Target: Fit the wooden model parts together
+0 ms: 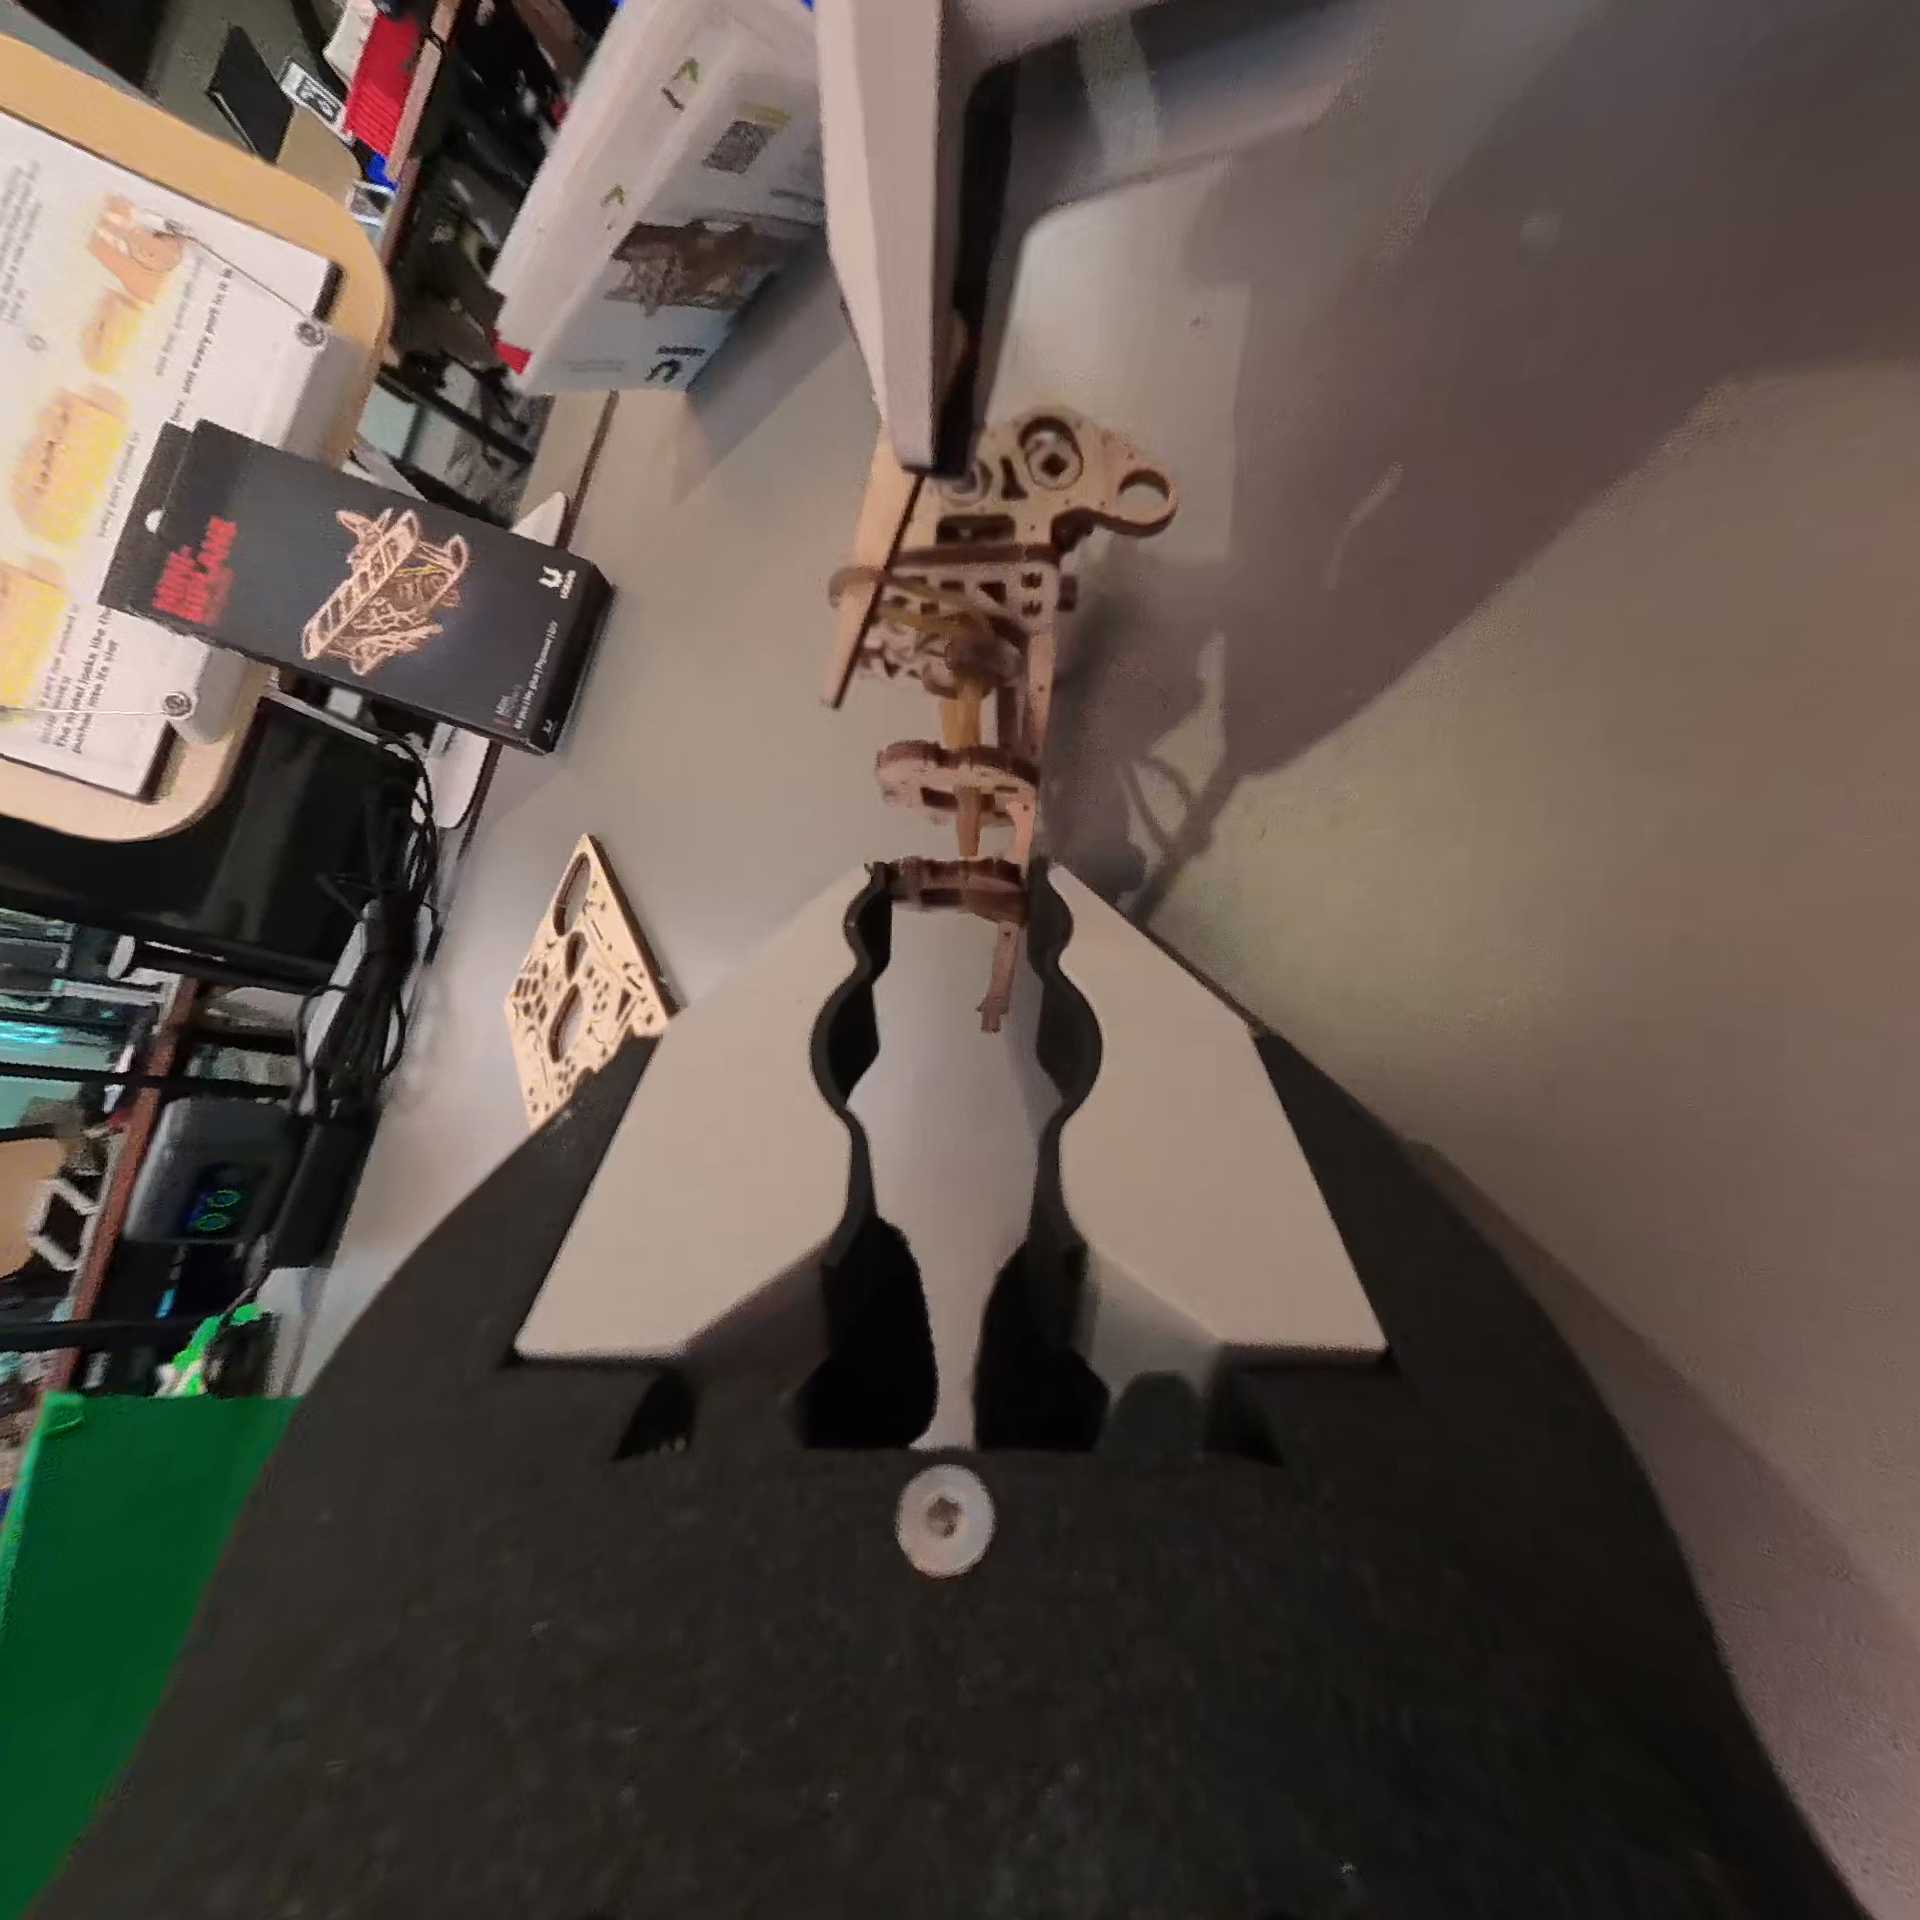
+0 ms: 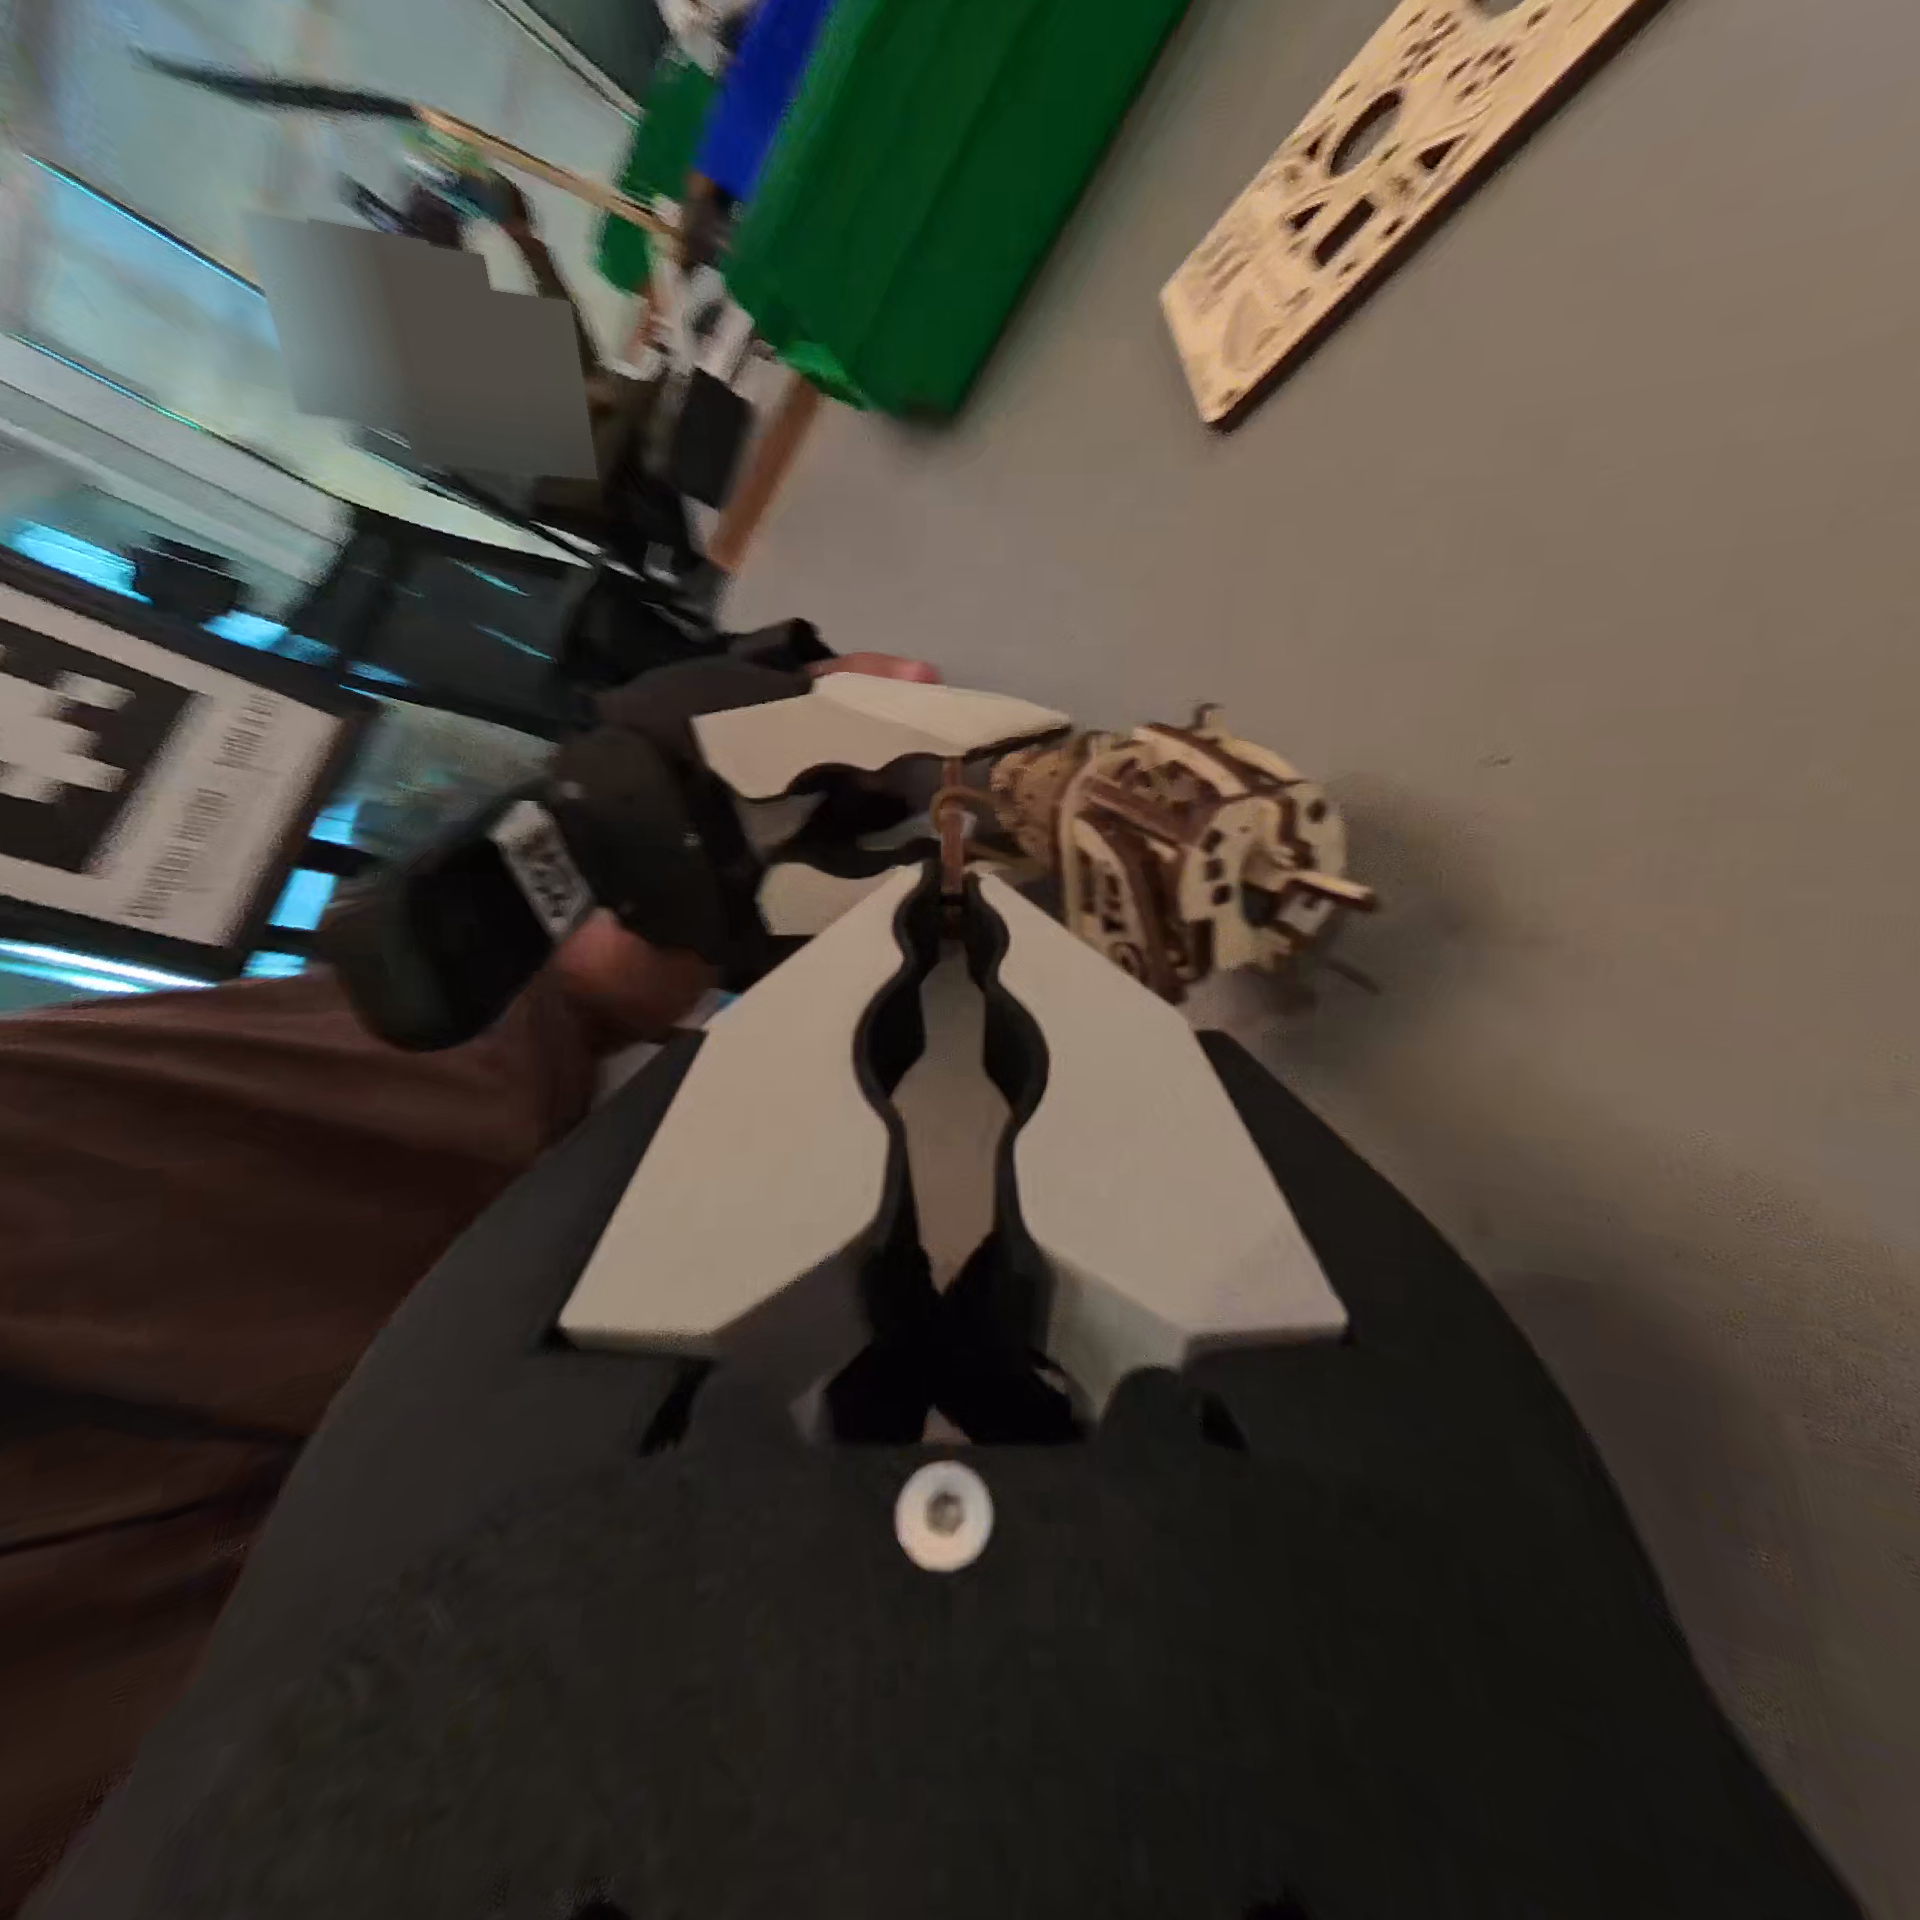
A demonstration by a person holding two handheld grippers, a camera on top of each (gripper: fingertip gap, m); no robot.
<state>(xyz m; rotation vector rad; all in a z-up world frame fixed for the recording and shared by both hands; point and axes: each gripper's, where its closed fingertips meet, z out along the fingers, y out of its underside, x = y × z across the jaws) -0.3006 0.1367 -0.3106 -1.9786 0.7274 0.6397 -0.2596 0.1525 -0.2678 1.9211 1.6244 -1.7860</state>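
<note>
Wooden, pale laser-cut model assembly (image 1: 966,665) sits just ahead of the left gripper (image 1: 956,883), clamped at its near end. Right view: right gripper (image 2: 951,894) pinches a thin brown strand (image 2: 948,821) beside it. Light, fragile; hold solid plates.

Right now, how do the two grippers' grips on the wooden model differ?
The left gripper clamps one end of the wooden model with its jaws set fairly wide; the right gripper has its jaws nearly closed, pinching a thin piece at the model's edge. In the left wrist view the left gripper meets the model end-on, while the right gripper reaches in from the far end. Both are shut on the same model, just above the grey table.
</note>
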